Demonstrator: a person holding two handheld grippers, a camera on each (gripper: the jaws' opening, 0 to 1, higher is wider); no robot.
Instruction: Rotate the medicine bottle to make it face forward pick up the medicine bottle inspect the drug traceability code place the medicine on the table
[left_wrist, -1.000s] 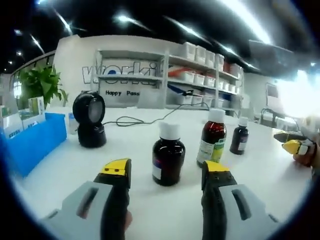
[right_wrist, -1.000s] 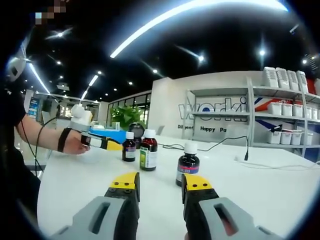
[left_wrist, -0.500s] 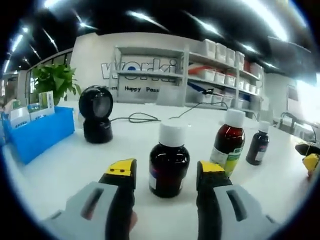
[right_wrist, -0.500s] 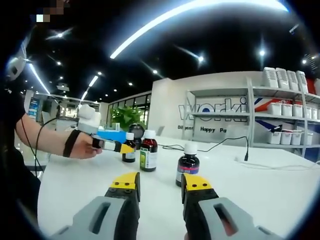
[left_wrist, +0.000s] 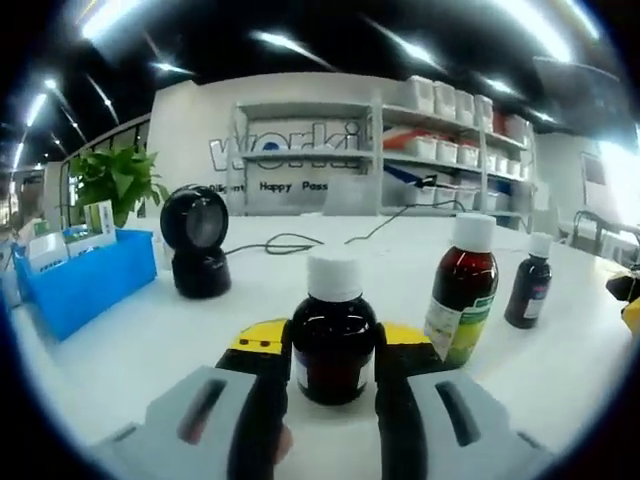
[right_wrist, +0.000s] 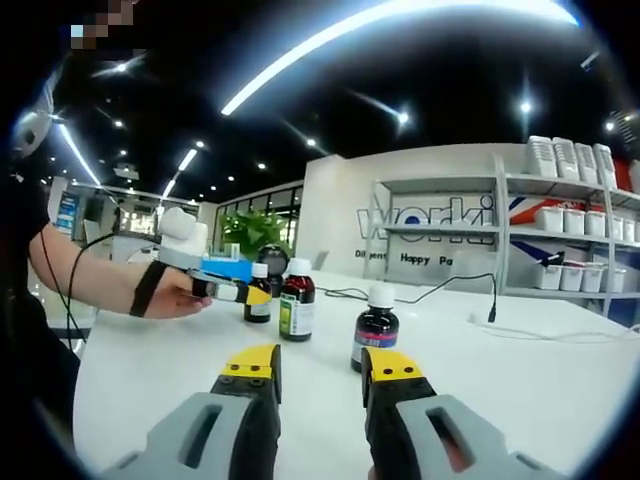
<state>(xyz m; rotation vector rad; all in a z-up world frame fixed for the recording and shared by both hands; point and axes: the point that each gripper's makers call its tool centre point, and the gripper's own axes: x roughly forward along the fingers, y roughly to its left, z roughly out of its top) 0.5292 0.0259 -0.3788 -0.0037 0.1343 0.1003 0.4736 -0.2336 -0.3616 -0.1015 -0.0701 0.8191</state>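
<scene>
now the white table (left_wrist: 120, 330) carries three bottles, a black scanner (left_wrist: 197, 243) and a blue bin (left_wrist: 75, 282). since a second ago the left gripper (left_wrist: 330, 345) has come forward, and the near dark bottle (left_wrist: 332, 330) stands between its jaws, which look to touch its sides; a firm clamp i cannot tell. turning it label-forward looks next. the right gripper (right_wrist: 318, 367) waits, jaws apart, empty.
</scene>
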